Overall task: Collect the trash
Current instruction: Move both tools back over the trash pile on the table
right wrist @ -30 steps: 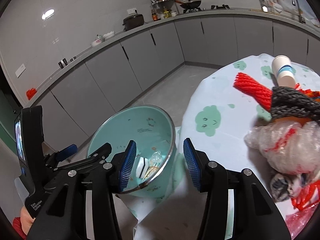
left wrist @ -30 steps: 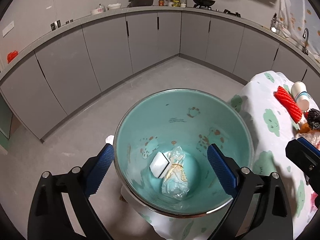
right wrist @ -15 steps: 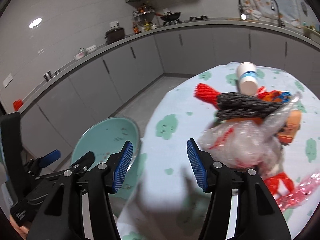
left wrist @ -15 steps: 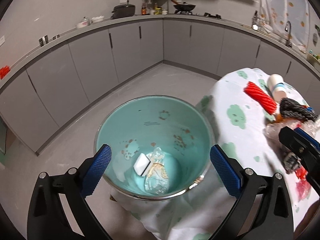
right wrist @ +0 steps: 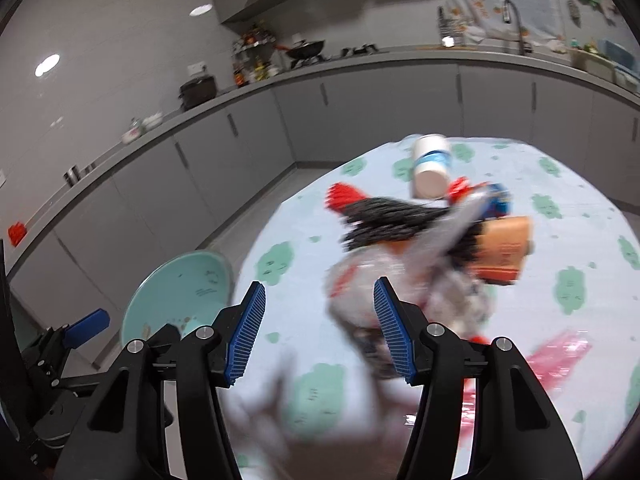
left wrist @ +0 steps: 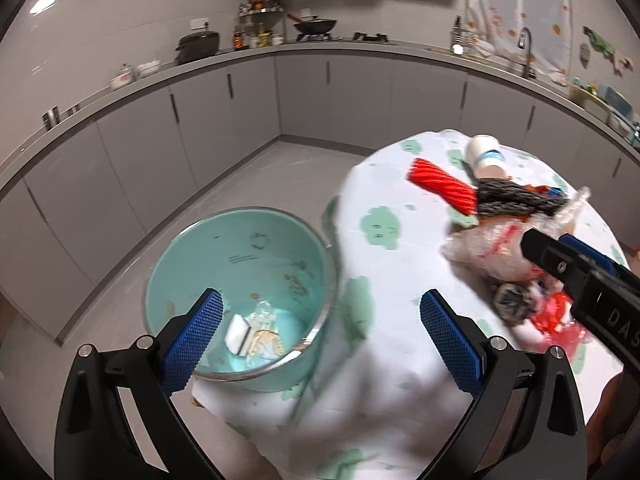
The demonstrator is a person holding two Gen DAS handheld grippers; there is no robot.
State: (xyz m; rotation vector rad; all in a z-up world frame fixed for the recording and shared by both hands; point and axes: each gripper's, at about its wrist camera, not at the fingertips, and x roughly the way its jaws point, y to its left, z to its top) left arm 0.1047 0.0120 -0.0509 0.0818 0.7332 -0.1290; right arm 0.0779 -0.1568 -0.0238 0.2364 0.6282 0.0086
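Observation:
A teal trash bin [left wrist: 240,256] stands on the floor left of the table; a white packet [left wrist: 237,330] and a clear wrapper [left wrist: 266,338] lie in it. The bin also shows in the right wrist view [right wrist: 180,292]. Trash is piled on the table: a clear plastic bag [right wrist: 360,284], red netting [left wrist: 442,186], dark netting [left wrist: 512,202], a paper cup [right wrist: 431,168], an orange carton [right wrist: 506,250] and a pink wrapper [right wrist: 556,354]. My left gripper [left wrist: 318,336] is open and empty above the bin's right rim. My right gripper [right wrist: 320,336] is open, just short of the bag.
The round table has a white cloth with green clouds [left wrist: 380,222]. Grey cabinets [left wrist: 332,100] curve around the room, with a counter holding pots and a wok. The floor [left wrist: 256,172] lies between bin and cabinets. The right gripper's body [left wrist: 580,276] shows at the right of the left wrist view.
Both grippers have swung right, from over the bin toward the table. The trash pile has come nearer to the right gripper. Both have stayed open.

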